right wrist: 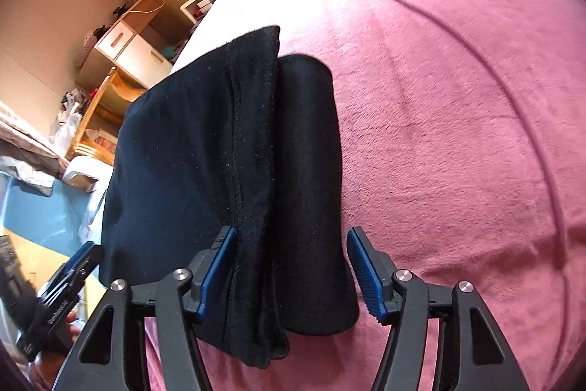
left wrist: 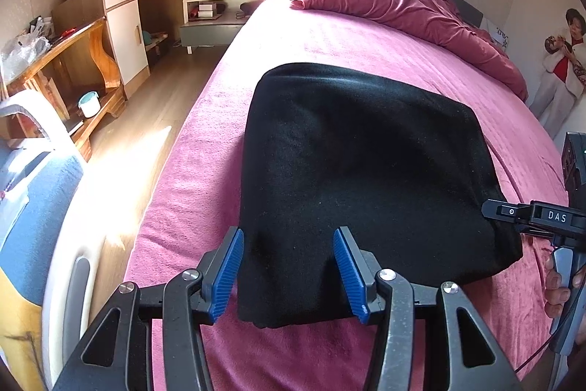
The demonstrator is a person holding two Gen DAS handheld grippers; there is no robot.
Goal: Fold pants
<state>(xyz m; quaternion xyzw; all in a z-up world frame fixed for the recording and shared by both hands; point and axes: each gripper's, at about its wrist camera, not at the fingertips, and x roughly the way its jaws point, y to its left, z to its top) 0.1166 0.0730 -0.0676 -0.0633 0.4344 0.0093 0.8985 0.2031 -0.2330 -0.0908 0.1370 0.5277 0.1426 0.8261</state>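
On fuzzy pink bedding (left wrist: 205,171), folded black pants (left wrist: 359,178); both tongs (left wrist: 289,275) (right wrist: 293,277) released.

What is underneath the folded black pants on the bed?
The black pants lie on the pink bed cover, which shows all around them. Whether anything is tucked between the folded layers cannot be seen, since the fabric covers it.

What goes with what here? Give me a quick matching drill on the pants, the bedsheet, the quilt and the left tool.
Things:
1. pants
2. bedsheet
3. quilt
4. left tool

States:
A. bunched up by the headboard
B. black, folded into a block
C. open, astride the fold's near edge
D. pink, spread flat

Pairs: 1-B, 2-D, 3-A, 4-C
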